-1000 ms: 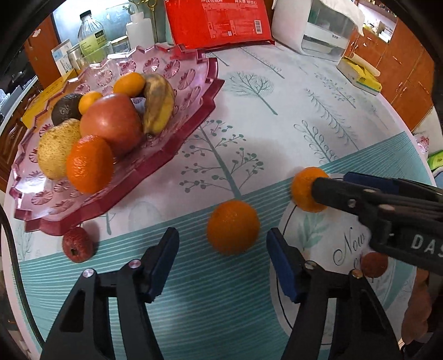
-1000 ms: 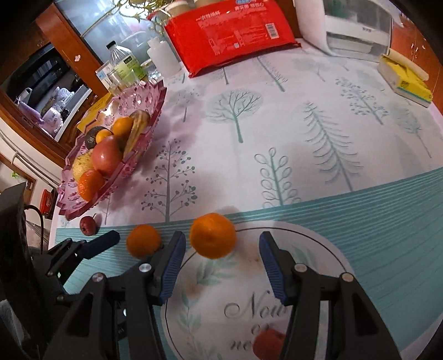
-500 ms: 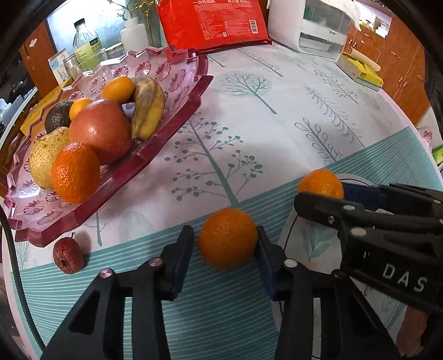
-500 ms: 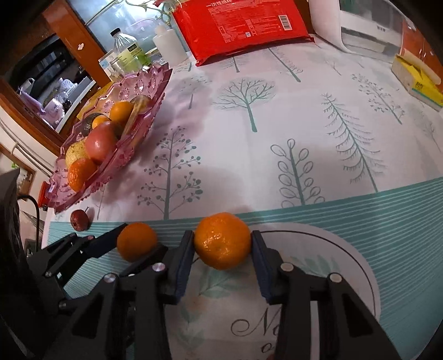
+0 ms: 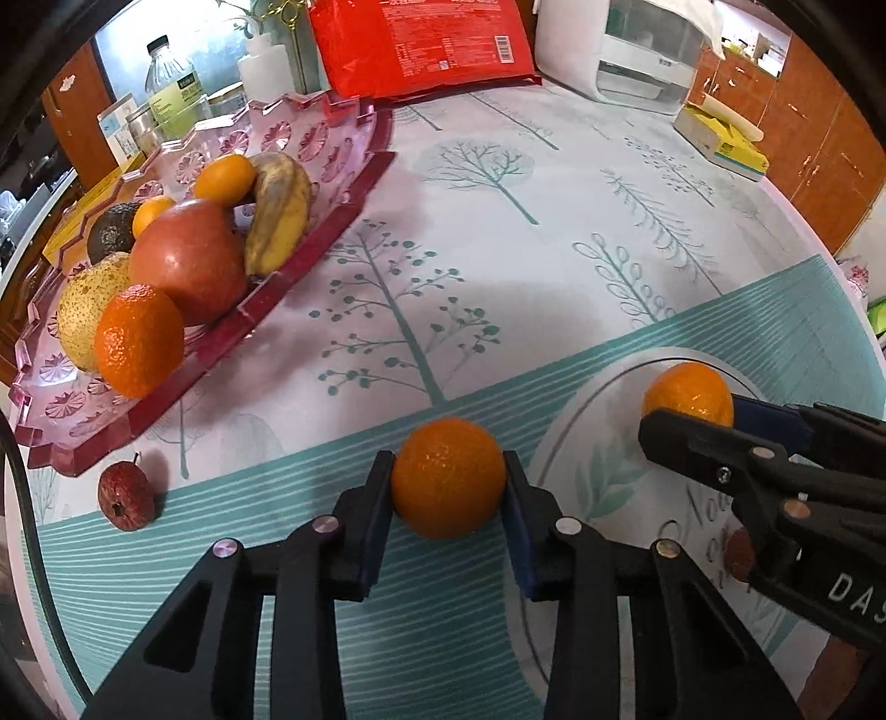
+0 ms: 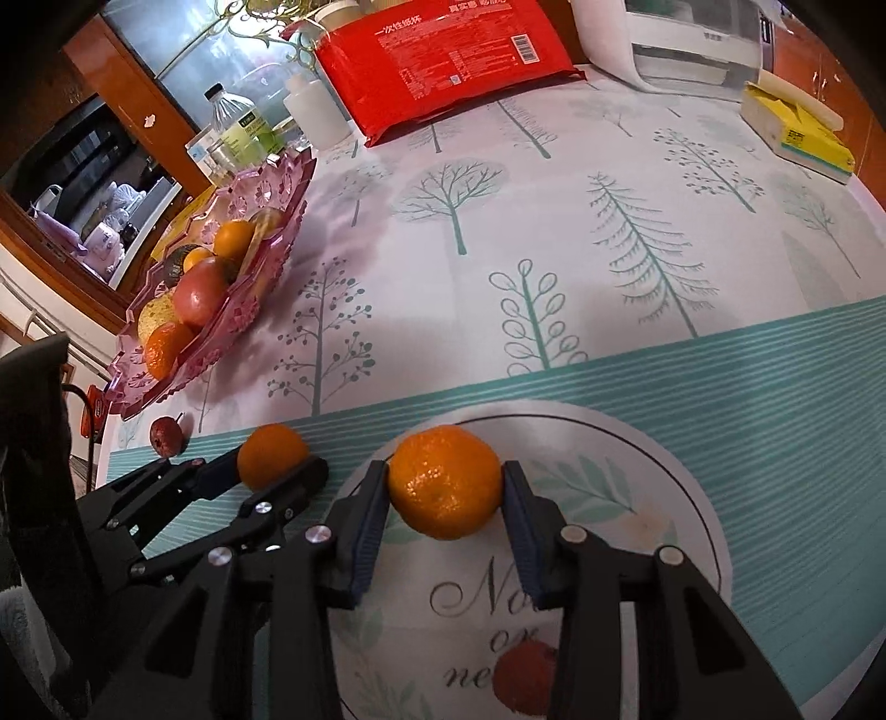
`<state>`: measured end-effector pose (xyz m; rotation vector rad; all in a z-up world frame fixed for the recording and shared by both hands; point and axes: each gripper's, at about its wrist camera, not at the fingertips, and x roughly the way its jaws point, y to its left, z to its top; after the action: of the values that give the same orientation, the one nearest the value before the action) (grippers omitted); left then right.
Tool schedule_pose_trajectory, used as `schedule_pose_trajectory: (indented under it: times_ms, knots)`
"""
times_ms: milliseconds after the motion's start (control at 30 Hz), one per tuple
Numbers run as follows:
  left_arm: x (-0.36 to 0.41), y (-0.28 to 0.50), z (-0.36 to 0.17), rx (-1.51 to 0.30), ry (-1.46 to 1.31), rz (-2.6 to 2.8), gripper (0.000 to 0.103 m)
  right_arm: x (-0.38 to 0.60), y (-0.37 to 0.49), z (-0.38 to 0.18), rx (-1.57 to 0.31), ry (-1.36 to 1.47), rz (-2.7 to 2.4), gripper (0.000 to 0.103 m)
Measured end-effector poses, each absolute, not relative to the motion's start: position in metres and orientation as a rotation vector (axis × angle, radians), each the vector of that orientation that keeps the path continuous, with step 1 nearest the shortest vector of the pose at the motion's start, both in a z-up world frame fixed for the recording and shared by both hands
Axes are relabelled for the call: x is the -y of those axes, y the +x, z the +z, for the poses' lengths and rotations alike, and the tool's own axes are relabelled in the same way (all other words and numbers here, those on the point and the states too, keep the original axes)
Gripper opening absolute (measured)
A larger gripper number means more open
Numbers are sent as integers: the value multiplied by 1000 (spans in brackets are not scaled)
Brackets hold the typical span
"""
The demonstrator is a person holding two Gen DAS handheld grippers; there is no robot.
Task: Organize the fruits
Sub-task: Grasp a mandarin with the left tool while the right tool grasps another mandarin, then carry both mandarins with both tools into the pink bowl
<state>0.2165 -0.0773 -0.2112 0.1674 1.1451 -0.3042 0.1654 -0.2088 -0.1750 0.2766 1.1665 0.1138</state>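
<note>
My left gripper (image 5: 448,473) is shut on an orange (image 5: 449,487) that rests on the teal-striped part of the tablecloth. My right gripper (image 6: 446,482) is shut on a second orange (image 6: 443,487) over the round printed motif, its pads against both sides. In the left wrist view the right gripper (image 5: 692,415) and its orange (image 5: 689,390) are at the right. A pink fruit tray (image 5: 310,266) at the left holds an apple, a pear, a banana, an avocado and several oranges. One small red fruit (image 5: 125,495) lies by the tray's near edge, another (image 6: 523,673) under my right gripper.
A red package (image 5: 421,44), a white appliance (image 5: 637,50) and bottles (image 5: 171,94) stand along the back. A yellow box (image 5: 720,144) lies at the back right. The tree-patterned cloth (image 5: 526,249) spreads between the tray and the grippers. Wooden cabinets lie beyond the table's right edge.
Both grippers stood open around their oranges a second ago and have closed on them. The left one also slid forward a little around its orange.
</note>
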Motion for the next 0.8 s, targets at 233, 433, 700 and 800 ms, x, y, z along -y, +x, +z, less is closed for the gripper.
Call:
schedule_pose_trajectory:
  times_ms: [233, 433, 700, 800]
  knots:
    - [84, 202, -195, -1127, 156, -318, 35, 214, 150, -165, -1149, 281, 121, 41]
    - [82, 185, -180, -1121, 135, -310, 35, 219, 139, -151, -1125, 276, 127, 41]
    - [72, 159, -155, -1090, 102, -289, 35, 229, 118, -127, -1077, 273, 145, 41]
    - [66, 149, -140, -1067, 76, -285, 35, 232, 111, -120, -1072, 272, 158, 41]
